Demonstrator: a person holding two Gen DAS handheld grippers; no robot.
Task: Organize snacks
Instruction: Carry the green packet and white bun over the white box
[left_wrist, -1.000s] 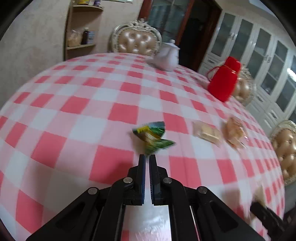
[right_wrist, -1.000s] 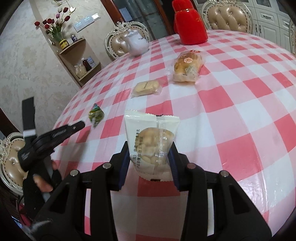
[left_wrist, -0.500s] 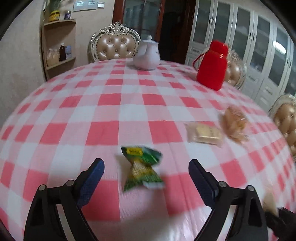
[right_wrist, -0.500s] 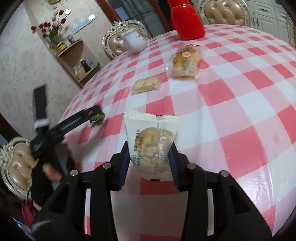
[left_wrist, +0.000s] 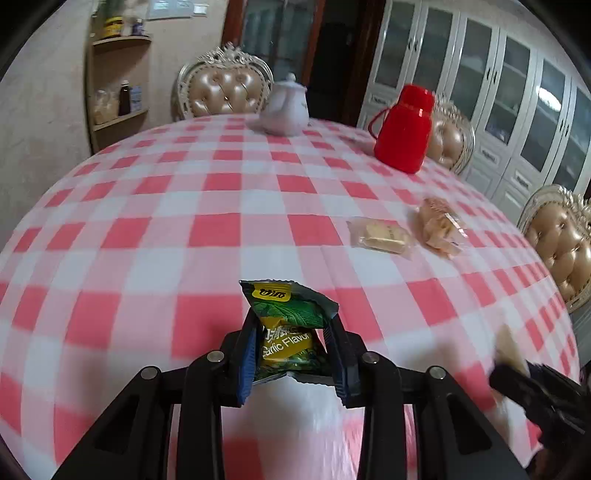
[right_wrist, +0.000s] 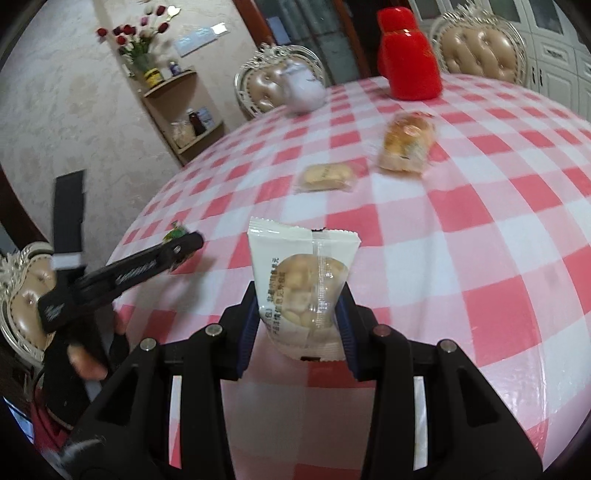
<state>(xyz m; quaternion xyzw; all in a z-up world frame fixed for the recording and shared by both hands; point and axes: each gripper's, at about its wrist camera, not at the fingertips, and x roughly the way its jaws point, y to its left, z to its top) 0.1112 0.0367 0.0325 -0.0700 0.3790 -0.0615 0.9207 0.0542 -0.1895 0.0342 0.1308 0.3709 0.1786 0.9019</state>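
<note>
My left gripper (left_wrist: 291, 332) is shut on a green and yellow garlic-flavour snack packet (left_wrist: 286, 325), over the pink checked tablecloth (left_wrist: 221, 229). My right gripper (right_wrist: 299, 310) is shut on a white packet of small round biscuits (right_wrist: 303, 288), held upright above the table. The left gripper also shows in the right wrist view (right_wrist: 184, 243) with the green packet's tip (right_wrist: 175, 233). A clear-wrapped biscuit pack (left_wrist: 380, 236) (right_wrist: 325, 177) and a wrapped bread roll (left_wrist: 439, 225) (right_wrist: 404, 144) lie side by side farther on the table.
A red thermos (left_wrist: 402, 129) (right_wrist: 408, 55) and a white teapot (left_wrist: 286, 107) (right_wrist: 304, 90) stand at the far side. Padded chairs (left_wrist: 221, 92) ring the table. A corner shelf (right_wrist: 184, 122) with jars and flowers stands against the wall.
My left gripper opened wide, came down around the green packet and closed on it. My right gripper kept hold of the white biscuit packet and shifted only slightly.
</note>
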